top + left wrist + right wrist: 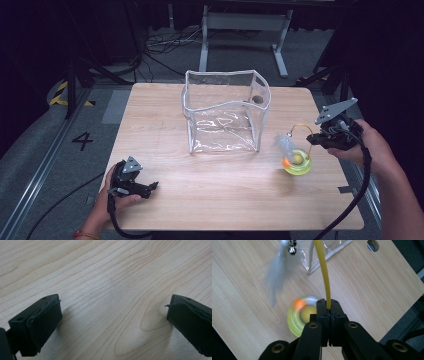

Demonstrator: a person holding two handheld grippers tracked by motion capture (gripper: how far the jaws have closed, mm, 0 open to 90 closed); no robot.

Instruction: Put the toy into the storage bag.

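A cat toy sits right of centre on the wooden table [220,200]. Its round yellow-green base [297,163] [295,320] holds an orange ball [299,303]. A thin yellow wire [301,127] [323,270] arches up from the base to a white feather [284,144] [275,277] and a small bell [292,249]. My right gripper [312,139] [328,305] is shut on that wire just above the base. I cannot tell whether the blurred base touches the table. My left gripper [152,186] [113,315] rests open near the front left, with bare wood between its jaws.
A clear plastic bag [225,112] [329,252] with white edging stands open at the middle back of the table. A round hole [258,99] [372,245] in the tabletop lies behind it. The table's right edge is close to my right hand.
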